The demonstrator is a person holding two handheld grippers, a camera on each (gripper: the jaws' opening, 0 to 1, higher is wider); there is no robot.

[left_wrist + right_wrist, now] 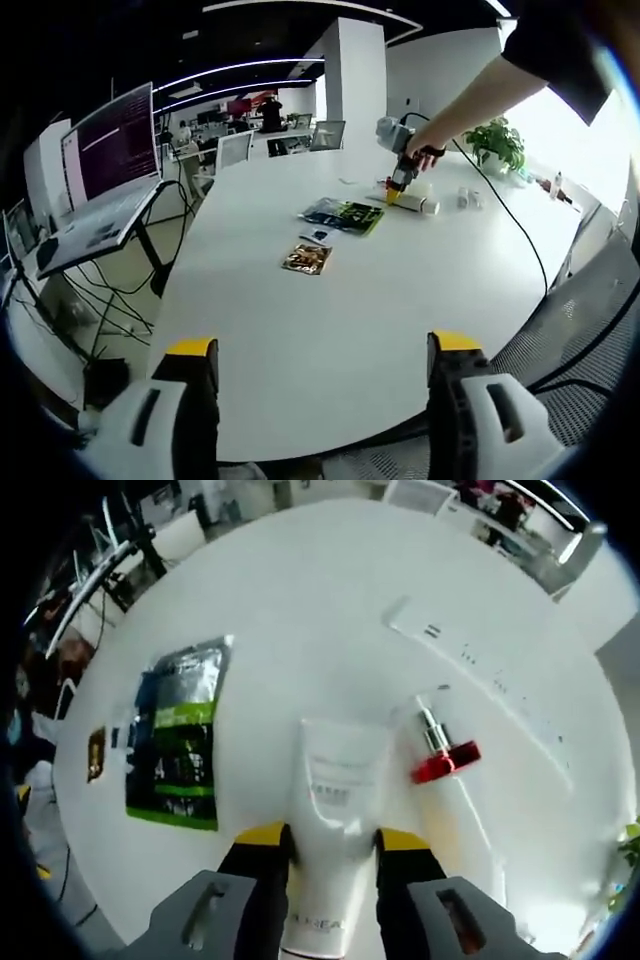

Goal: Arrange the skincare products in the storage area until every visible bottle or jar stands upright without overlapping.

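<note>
On the left, the left gripper (325, 365) hangs well back over the near edge of the white counter (330, 300), its fingers (192, 352) wide apart and holding nothing. Farther along the counter lie a small brown sachet (307, 259) and a green-and-black packet (345, 215), both flat, and beyond them the person's arm (480, 90) reaches in with the right gripper (398, 185) down among the products. In the right gripper view, the green-and-black packet (180, 740) lies to the left, and the right gripper (330, 845) straddles a white tube (335, 810) lying on its side; its fingers (262, 838) sit at either flank of the tube, seemingly clamped on it. Just beside the tube, a clear pump bottle with a red collar (440, 765) also lies flat, and a long white box (480, 670) rests beyond. By my reading the task is barely begun: no bottle stands upright yet, and both tube and pump bottle need raising.
</note>
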